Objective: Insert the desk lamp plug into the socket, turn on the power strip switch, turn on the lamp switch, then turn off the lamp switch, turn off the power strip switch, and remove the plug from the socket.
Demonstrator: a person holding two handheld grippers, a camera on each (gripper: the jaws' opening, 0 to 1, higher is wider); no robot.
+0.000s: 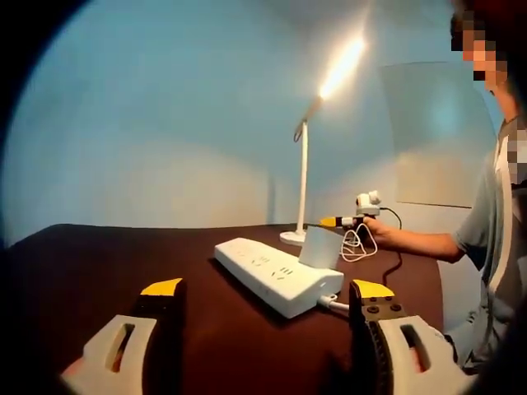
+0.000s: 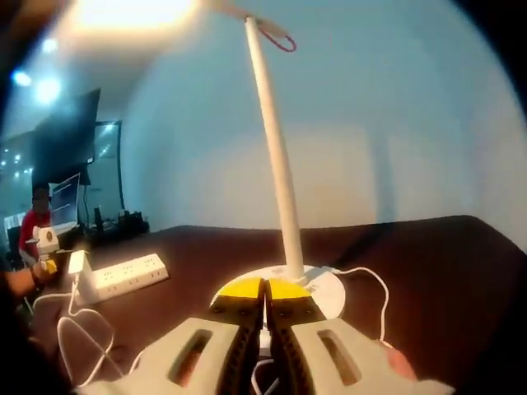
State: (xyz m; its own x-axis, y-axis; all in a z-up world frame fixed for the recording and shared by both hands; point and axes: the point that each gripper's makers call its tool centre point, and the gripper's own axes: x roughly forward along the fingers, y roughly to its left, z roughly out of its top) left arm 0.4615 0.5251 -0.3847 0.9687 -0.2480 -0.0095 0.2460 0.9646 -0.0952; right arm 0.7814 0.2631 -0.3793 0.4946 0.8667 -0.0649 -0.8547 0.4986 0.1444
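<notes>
Left gripper [image 1: 268,290]: I see its two yellow-tipped jaws spread wide apart with nothing between them, held low over the near part of the table, just short of the power strip.

Right gripper [image 2: 264,288]: I see its yellow-tipped jaws brought together, tip against tip, at the near edge of the lamp base. I cannot tell whether they press the lamp switch. In the left gripper view this gripper [image 1: 344,220] reaches in from the right toward the lamp base, held by a person's hand [image 1: 377,230].

Desk lamp [image 1: 305,164]: white, upright at the far side of the table, thin straight pole, tilted head at the top. The head glows brightly; the lamp is lit.

Lamp base [image 2: 321,290]: white round disc, flat on the table, directly beyond the right gripper's tips.

Power strip [image 1: 276,274]: long white bar lying diagonally on the table, between the left gripper and the lamp. In the right gripper view it lies well off to the left [image 2: 128,274].

Plug [image 1: 319,247]: white boxy adapter standing in the far end of the power strip, seated in a socket.

Lamp cable [image 2: 375,288]: thin white cord leaving the lamp base to the right and curving toward the near edge; more white cord lies in loose loops on the table near the strip.

Table [image 1: 99,271]: dark brown surface carrying the lamp and the strip.

Background: plain pale blue wall behind the table.
</notes>
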